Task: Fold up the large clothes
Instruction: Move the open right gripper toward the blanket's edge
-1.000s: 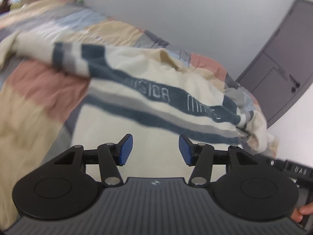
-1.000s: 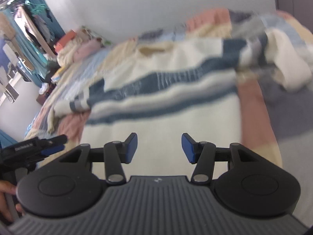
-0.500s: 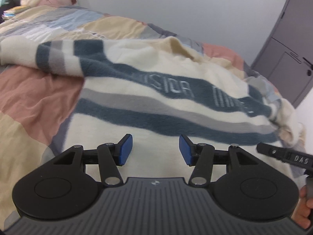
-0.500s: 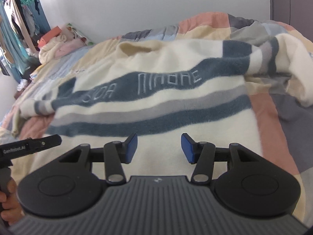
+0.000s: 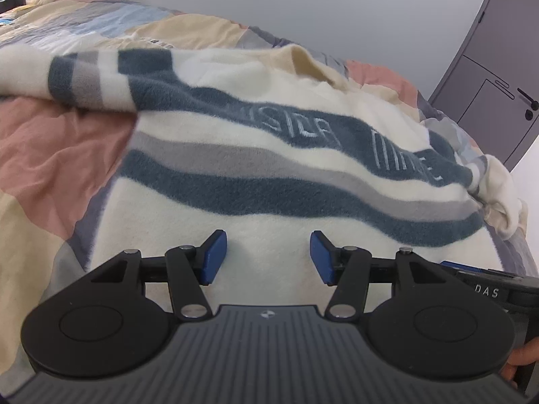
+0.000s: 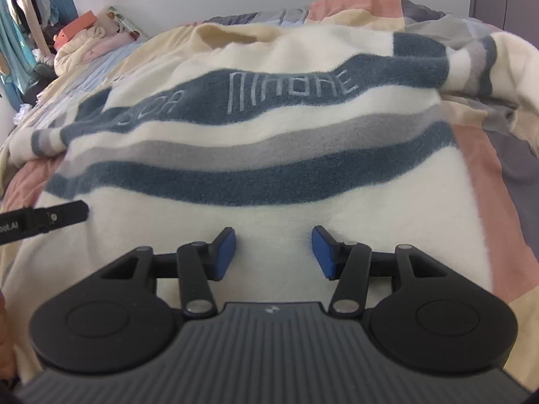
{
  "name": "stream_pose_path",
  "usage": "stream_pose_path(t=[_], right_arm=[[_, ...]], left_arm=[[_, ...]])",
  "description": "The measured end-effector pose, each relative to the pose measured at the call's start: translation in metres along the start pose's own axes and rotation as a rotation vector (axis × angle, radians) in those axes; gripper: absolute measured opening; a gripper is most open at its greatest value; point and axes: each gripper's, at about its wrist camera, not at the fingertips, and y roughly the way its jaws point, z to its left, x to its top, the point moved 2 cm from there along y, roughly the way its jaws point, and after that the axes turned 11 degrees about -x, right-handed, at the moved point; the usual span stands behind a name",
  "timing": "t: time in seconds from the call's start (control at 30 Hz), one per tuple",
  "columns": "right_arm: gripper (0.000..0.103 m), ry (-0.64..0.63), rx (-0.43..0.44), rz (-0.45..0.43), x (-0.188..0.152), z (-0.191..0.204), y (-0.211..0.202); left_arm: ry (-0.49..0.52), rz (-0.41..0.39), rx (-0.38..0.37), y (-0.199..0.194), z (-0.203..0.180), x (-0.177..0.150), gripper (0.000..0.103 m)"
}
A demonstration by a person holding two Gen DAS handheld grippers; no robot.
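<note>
A cream fleece sweater with dark blue and grey stripes and pale lettering lies spread front-up on the bed. One sleeve stretches off to the left, and the other sleeve is bunched at the right. My left gripper hovers open over the plain cream lower part, nothing between its blue pads. My right gripper is open too, over the same cream area of the sweater, to the right of the left one. Each view catches the other gripper's black body at its edge. The sweater's hem is hidden under the grippers.
A patchwork quilt in pink, beige, grey and blue covers the bed under the sweater. A grey door stands at the far right. A heap of bedding and clothes sits at the far left by the wall.
Both grippers have dropped closer to the sweater, which now fills more of each view. The sweater itself has not moved, and the jaws stay apart.
</note>
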Motion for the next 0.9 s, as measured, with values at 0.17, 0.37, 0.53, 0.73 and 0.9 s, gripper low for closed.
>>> stream_pose_path(t=[0.17, 0.37, 0.53, 0.73, 0.9], right_arm=[[0.053, 0.041, 0.020, 0.020, 0.009, -0.006, -0.005], [0.055, 0.151, 0.013, -0.066, 0.028, -0.037, -0.028], [0.060, 0.275, -0.048, -0.113, 0.054, -0.077, -0.027], [0.060, 0.276, -0.110, -0.087, 0.085, -0.105, 0.009], [0.070, 0.136, -0.325, -0.150, 0.100, -0.140, 0.038]], left_arm=[[-0.017, -0.002, -0.013, -0.001, -0.001, -0.001, 0.070], [-0.032, -0.008, -0.019, -0.004, -0.001, -0.002, 0.071], [-0.046, -0.008, -0.022, -0.005, 0.000, -0.002, 0.071], [-0.077, -0.012, -0.032, -0.005, 0.004, -0.001, 0.071], [-0.087, -0.013, -0.033, -0.003, 0.004, -0.001, 0.072]])
